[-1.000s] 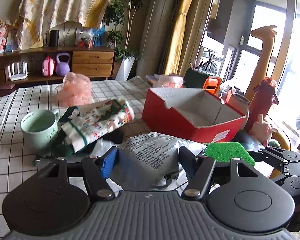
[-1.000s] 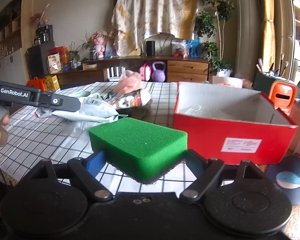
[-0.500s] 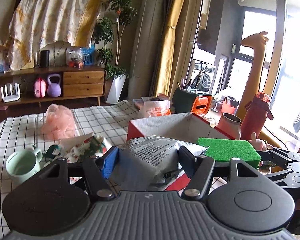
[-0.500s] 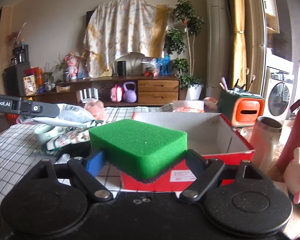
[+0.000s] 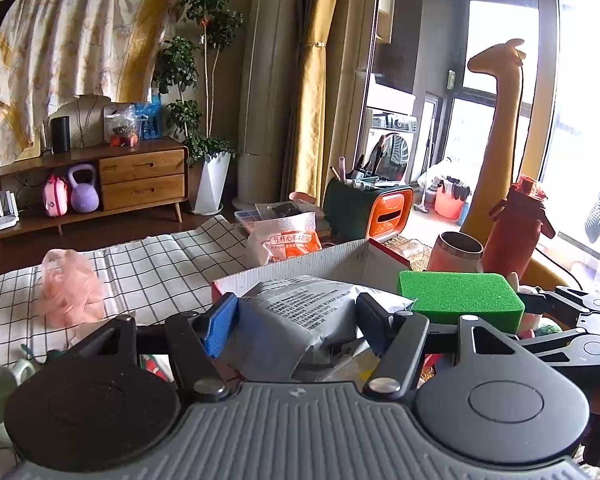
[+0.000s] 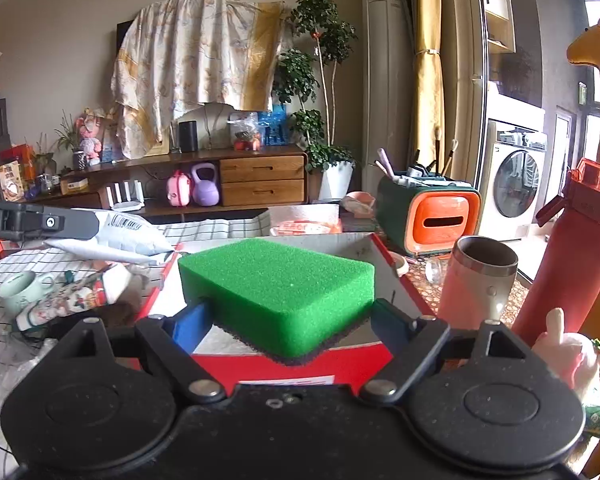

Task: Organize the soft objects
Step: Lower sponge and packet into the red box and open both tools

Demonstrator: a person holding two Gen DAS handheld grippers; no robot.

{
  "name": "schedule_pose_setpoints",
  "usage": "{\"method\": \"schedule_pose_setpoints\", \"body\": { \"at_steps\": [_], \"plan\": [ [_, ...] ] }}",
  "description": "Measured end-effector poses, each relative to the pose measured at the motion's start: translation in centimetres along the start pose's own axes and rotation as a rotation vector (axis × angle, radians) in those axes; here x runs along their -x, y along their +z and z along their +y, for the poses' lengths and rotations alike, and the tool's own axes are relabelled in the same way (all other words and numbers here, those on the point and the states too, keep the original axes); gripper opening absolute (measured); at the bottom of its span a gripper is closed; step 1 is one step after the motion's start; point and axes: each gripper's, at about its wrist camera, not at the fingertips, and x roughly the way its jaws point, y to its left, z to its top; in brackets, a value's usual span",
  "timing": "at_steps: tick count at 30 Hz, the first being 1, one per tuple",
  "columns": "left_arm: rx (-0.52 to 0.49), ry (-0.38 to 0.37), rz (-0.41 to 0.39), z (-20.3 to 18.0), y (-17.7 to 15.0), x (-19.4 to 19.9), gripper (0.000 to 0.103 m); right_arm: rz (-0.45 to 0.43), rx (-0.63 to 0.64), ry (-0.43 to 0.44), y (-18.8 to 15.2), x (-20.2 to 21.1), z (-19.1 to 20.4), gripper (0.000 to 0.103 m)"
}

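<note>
- Two grippers are each clamped on something soft: the right gripper pinches a green sponge between its fingers, the sponge's dark underside showing at the near edge.
- The left gripper squeezes a grey printed pouch, which bulges forward past the fingertips.
- Both loads hang over the open red box.
- Beyond stand a steel cup and a red bottle.
</note>
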Motion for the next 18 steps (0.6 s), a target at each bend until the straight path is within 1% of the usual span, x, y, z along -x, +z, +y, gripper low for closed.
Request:
{"method": "schedule_pose_setpoints", "body": {
  "at_steps": [7,10,11,13,14,15,16,17,18],
  "plan": [
    [-0.028,0.021,0.047,-1.6,1.6,-5.2,0.062,0.031,0.013,-0.055,-0.1,-2.7,-1.2,0.085],
    [-0.043,0.02,0.071,-2.3,2.2,-7.4,0.06,0.051,0.026,-0.052,-0.1,-4.1,-1.6,0.085],
    [-0.048,0.019,0.082,-2.4,2.3,-8.3,0.058,0.059,0.033,-0.054,-0.1,-4.6,-1.5,0.078],
    [-0.069,0.023,0.102,-2.9,2.3,-9.8,0.056,0.088,0.052,-0.048,-0.1,-5.8,-1.6,0.077],
    [-0.08,0.023,0.118,-3.0,2.2,-10.7,0.055,0.106,0.059,-0.048,-0.2,-6.3,-1.6,0.071],
    [-0.083,0.023,0.133,-3.2,2.1,-11.4,0.054,0.124,0.066,-0.047,-0.3,-6.9,-1.6,0.056],
    [-0.085,0.024,0.151,-3.3,1.9,-12.3,0.049,0.152,0.065,-0.042,-0.3,-7.6,-1.9,0.032],
    [-0.086,0.025,0.163,-3.4,1.8,-12.9,0.048,0.173,0.047,-0.04,-0.5,-8.1,-2.1,0.037],
    [-0.087,0.025,0.172,-3.5,1.7,-13.5,0.048,0.183,0.03,-0.037,-0.7,-8.4,-2.4,0.038]
  ]
}}
